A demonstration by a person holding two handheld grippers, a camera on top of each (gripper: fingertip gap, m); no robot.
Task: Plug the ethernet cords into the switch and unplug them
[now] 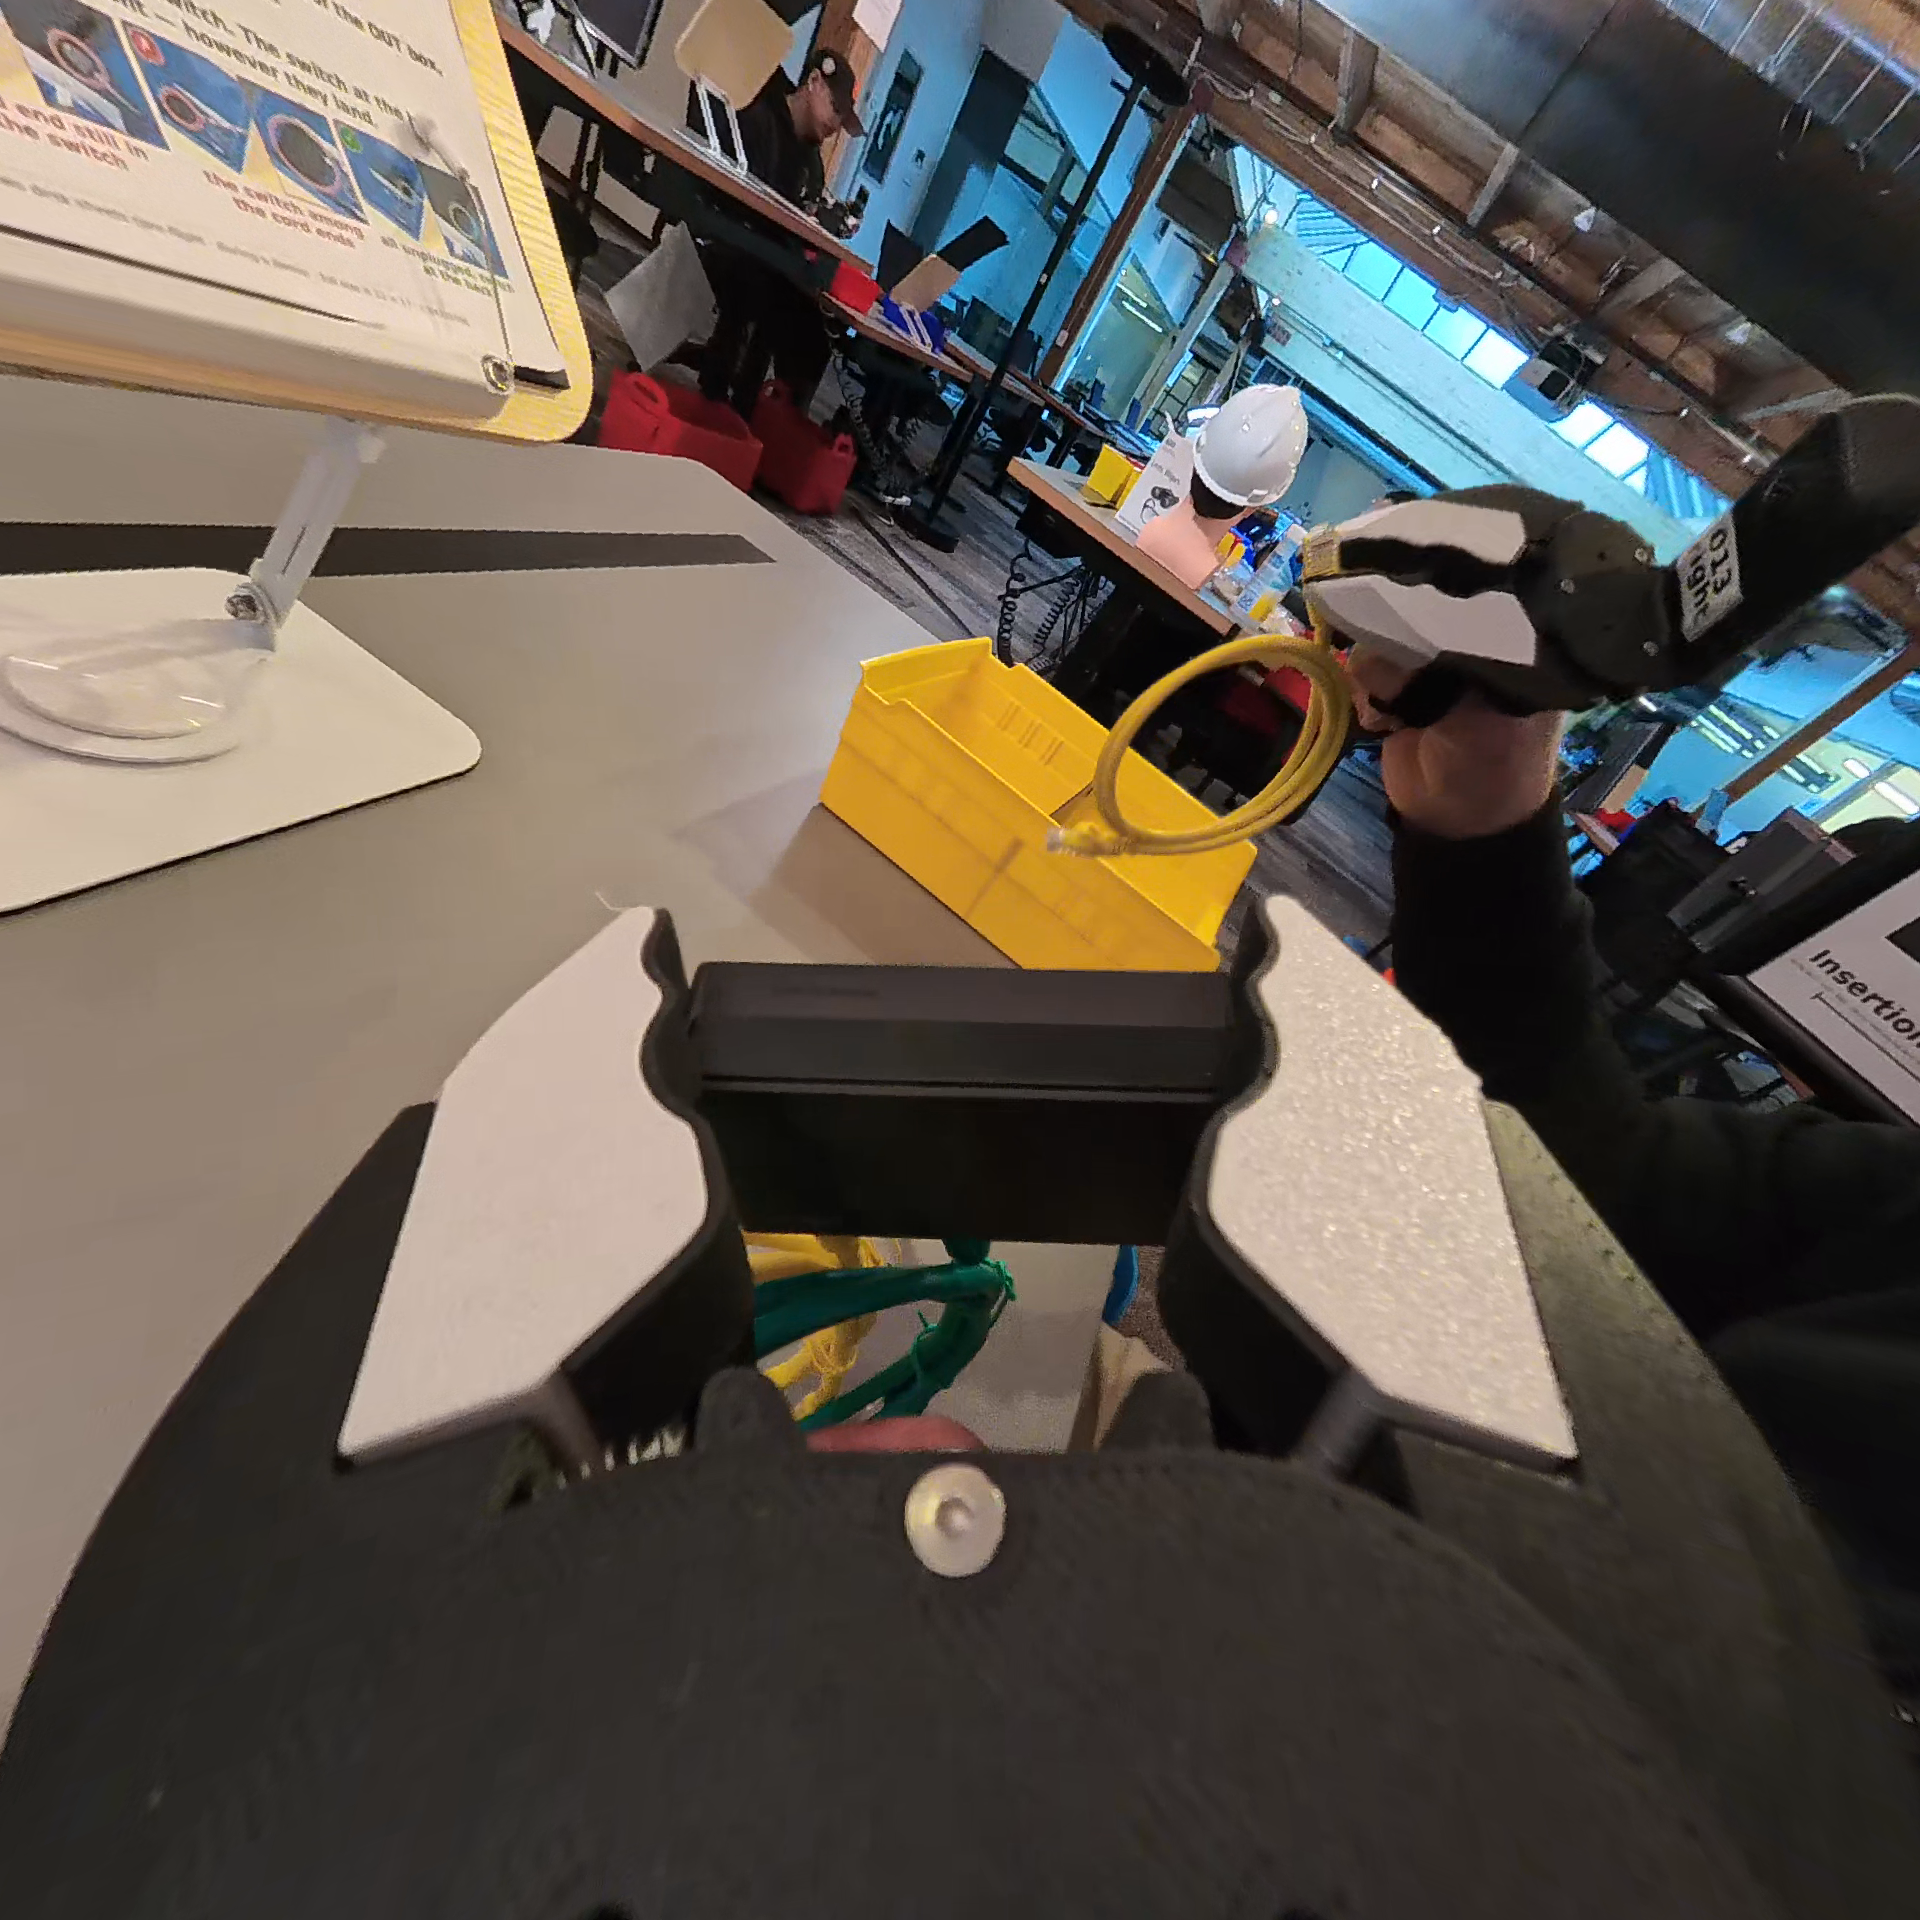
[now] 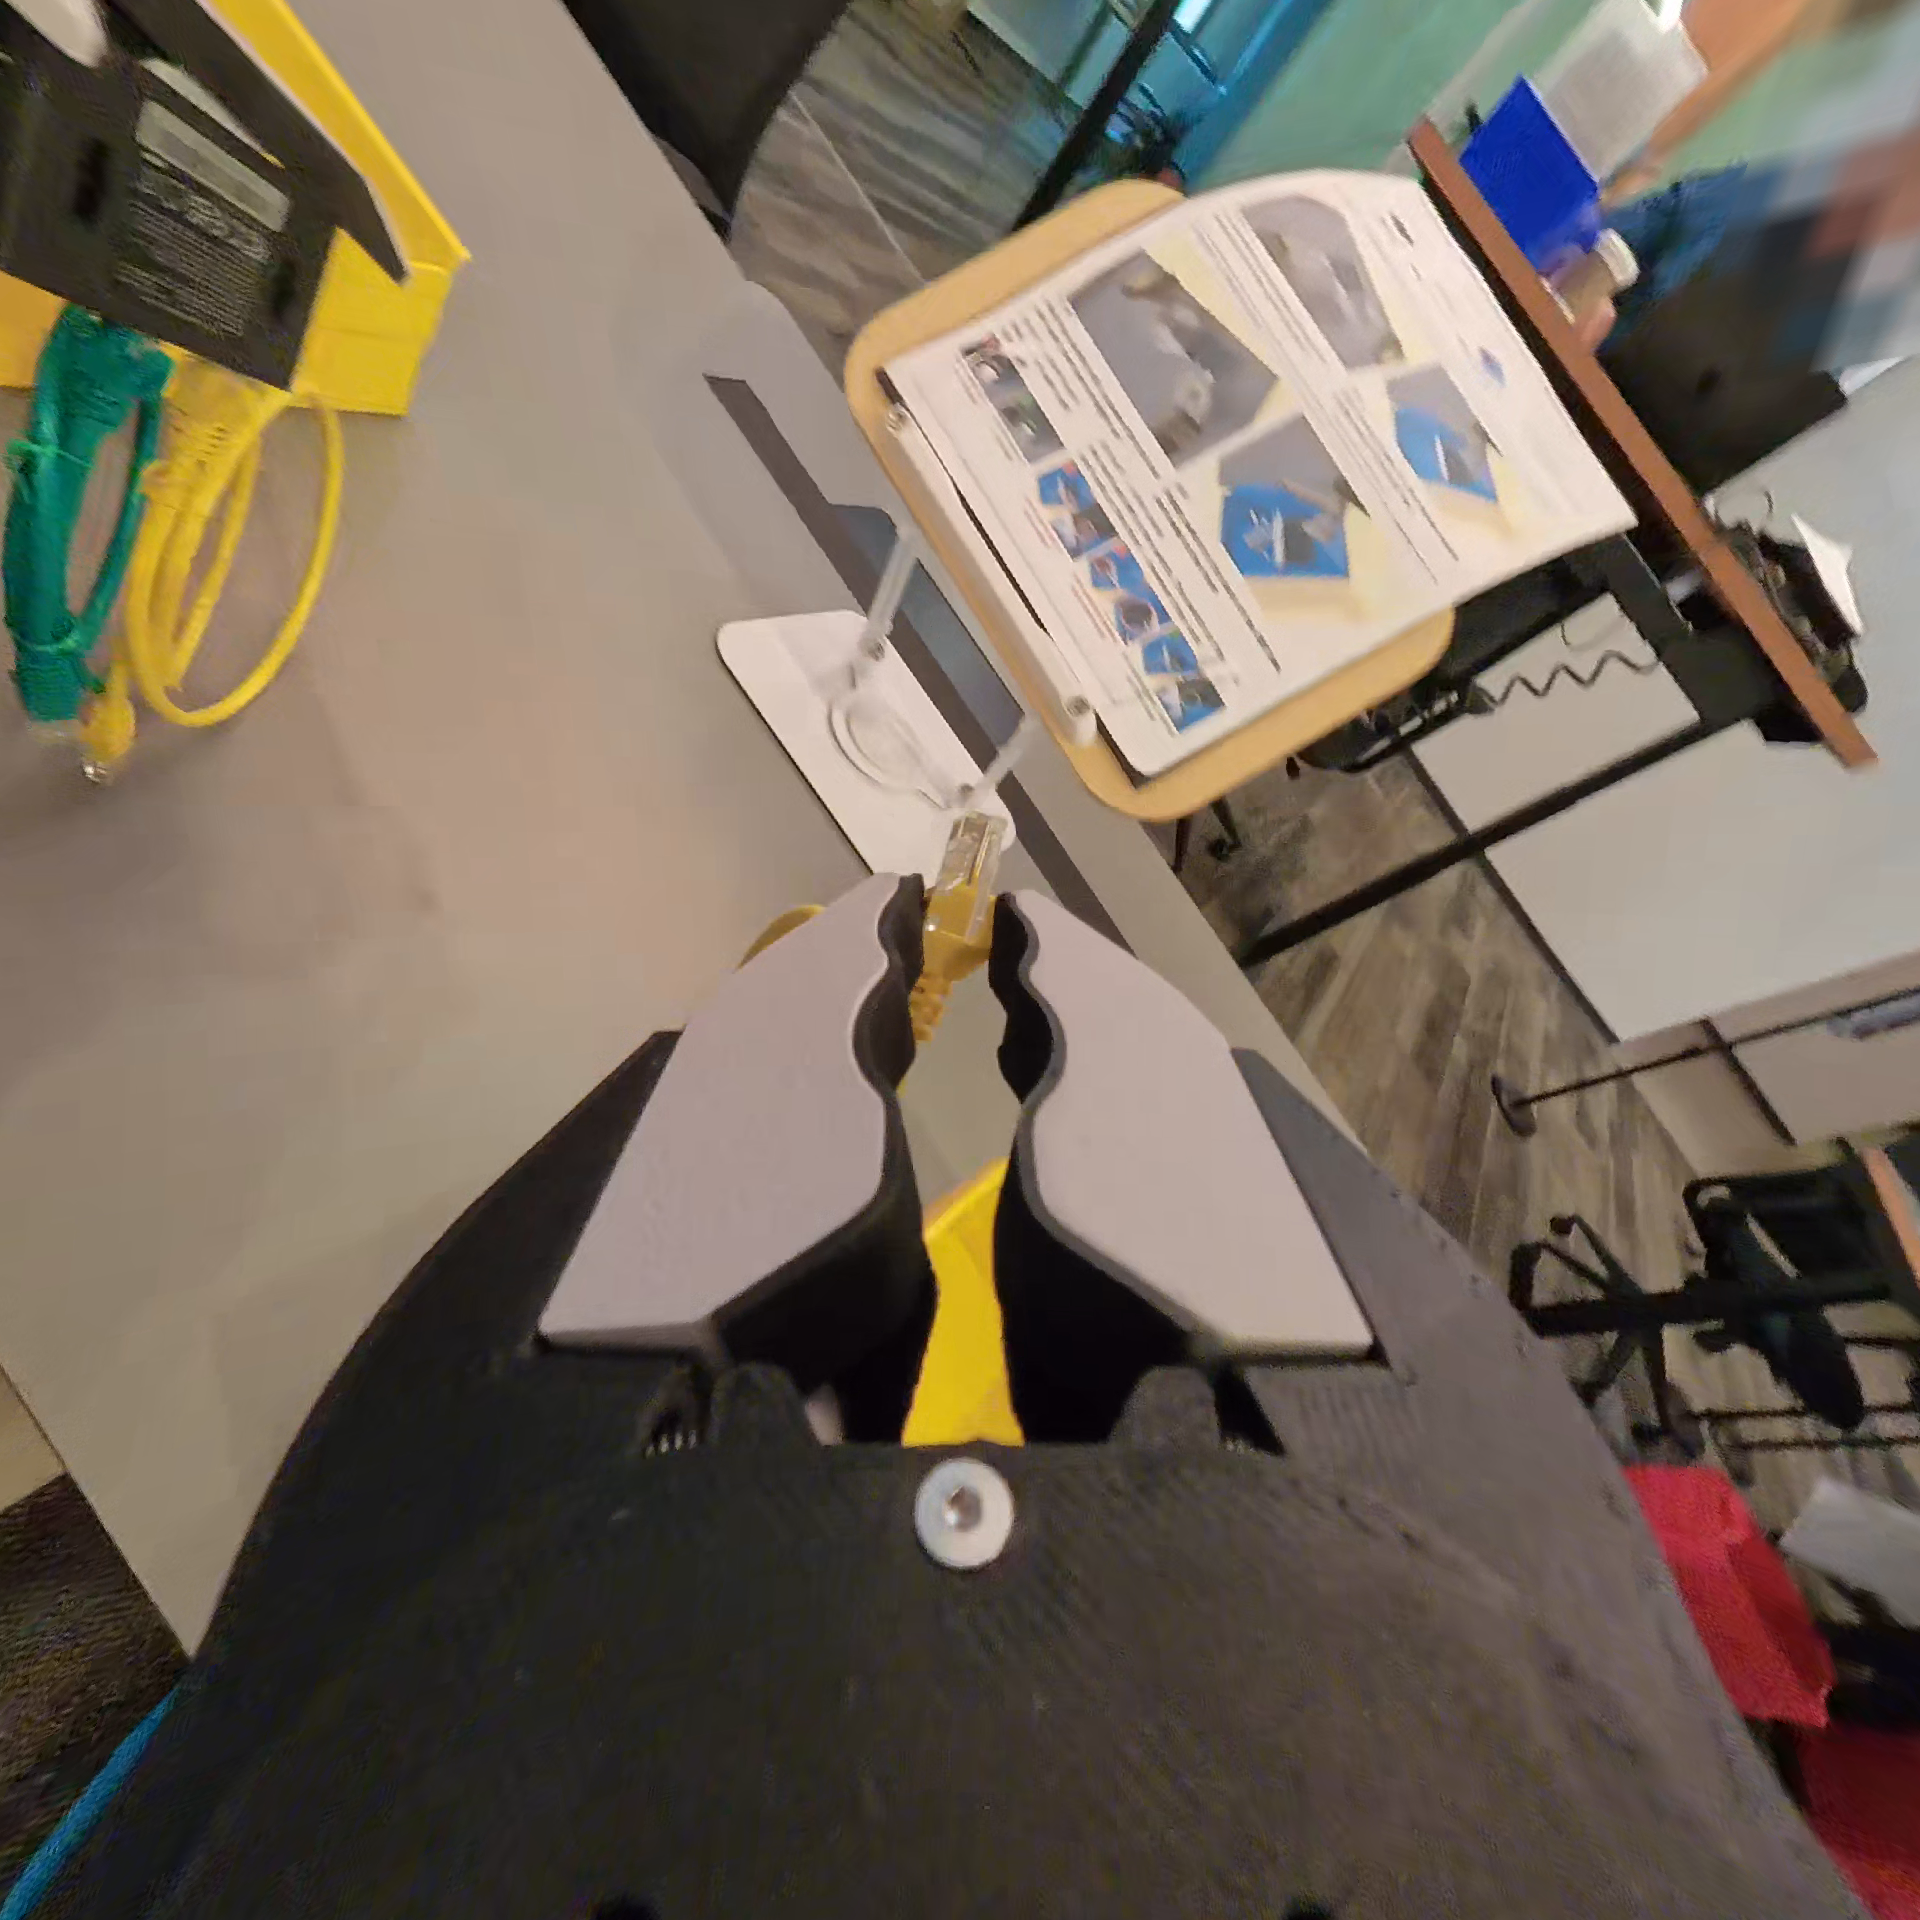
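- Yellow plastic, the open-topped bin (image 1: 1023, 795) is sitting on the grey table (image 1: 582, 790) beyond the left gripper; its inside is showing moulded ribs, and no contents can be made out from this angle.
- The left gripper (image 1: 956, 1049) is clamping the black box-shaped switch (image 1: 961, 1081) between its two pale, grainy finger plates, holding it above the table.
- Green cords (image 2: 78, 520) and yellow cords (image 2: 244, 582) are hanging from the switch in loose bundled loops, their free plugs dangling below it in the right wrist view.
- The right gripper (image 2: 956, 914) is pinching the yellow ethernet cord (image 1: 1226, 748) just behind its clear plug (image 2: 968, 847), which is poking out past the fingertips.
- In the left wrist view that cord is curling in a round loop beneath the right gripper, its other plug hanging in front of the bin, well apart from the switch.
- A tan-edged board carrying a printed instruction sheet (image 2: 1247, 447) is standing tilted on a white stand (image 1: 239, 727) with a flat, rounded base.
- A person's hand (image 1: 1455, 748) in a dark sleeve is holding the right gripper.
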